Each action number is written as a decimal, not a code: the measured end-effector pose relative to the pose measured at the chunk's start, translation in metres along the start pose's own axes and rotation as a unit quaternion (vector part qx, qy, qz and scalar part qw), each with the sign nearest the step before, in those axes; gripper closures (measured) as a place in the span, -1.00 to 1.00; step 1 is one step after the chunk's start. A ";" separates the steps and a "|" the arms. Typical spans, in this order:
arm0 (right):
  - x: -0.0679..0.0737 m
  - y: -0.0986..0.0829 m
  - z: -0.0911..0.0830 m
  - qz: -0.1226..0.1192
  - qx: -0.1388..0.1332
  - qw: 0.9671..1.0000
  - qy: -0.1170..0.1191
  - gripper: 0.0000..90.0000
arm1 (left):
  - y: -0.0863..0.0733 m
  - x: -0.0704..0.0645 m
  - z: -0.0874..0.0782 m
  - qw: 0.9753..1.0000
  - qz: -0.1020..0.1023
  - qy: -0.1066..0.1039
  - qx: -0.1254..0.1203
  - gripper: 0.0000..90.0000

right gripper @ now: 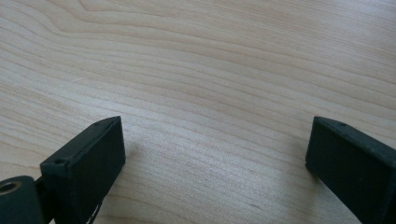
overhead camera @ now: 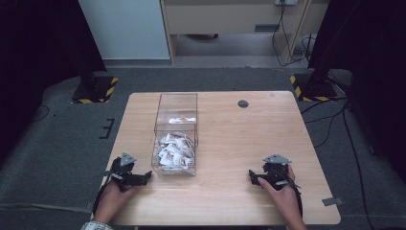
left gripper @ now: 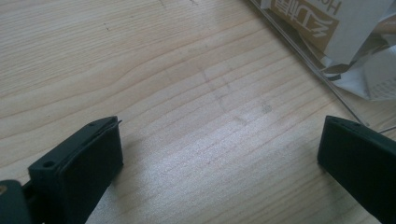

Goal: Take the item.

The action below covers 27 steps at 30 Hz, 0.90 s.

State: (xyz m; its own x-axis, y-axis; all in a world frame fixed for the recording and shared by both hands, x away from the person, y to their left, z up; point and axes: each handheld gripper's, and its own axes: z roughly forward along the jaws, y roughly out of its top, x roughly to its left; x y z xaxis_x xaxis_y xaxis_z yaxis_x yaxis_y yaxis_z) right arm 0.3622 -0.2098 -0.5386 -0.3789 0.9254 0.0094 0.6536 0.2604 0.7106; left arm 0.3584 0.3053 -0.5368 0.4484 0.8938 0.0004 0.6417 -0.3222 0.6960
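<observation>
Left gripper [overhead camera: 143, 178] and right gripper [overhead camera: 253, 177] wide apart, beside clear box [overhead camera: 175, 122] of crumpled white-and-tan packets [overhead camera: 174, 151].

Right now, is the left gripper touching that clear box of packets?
Apart. In the left gripper view, bare table shows between the open left gripper and the clear box.

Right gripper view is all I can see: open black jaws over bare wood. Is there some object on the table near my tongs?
Observer: Yes, a clear box stands to the left of your right tongs, well apart from them.
Operator: What is inside it?
Observer: White packets are piled in its near part.
Operator: And where is the other gripper?
Observer: The left tongs are open, close to the box's near left corner.
</observation>
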 end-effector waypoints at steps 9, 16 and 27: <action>0.000 0.000 0.000 0.000 0.000 1.000 0.001 -0.90 | -0.001 0.000 0.000 1.000 0.001 -0.001 -0.001 -1.00; 0.004 0.001 0.000 -0.002 0.003 1.000 0.007 -0.89 | -0.001 0.000 0.000 1.000 0.001 -0.001 -0.001 -1.00; 0.015 0.014 -0.010 -0.015 0.006 0.999 0.031 -0.81 | 0.000 0.000 0.000 1.000 0.002 -0.002 0.000 -1.00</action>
State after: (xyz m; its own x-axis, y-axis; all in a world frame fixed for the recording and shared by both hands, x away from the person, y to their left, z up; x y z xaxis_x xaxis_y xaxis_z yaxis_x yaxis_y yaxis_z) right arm 0.3594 -0.1952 -0.5210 -0.4390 0.8979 0.0318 0.6486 0.2922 0.7028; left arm 0.3587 0.3055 -0.5368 0.4533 0.8914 0.0005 0.6396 -0.3257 0.6963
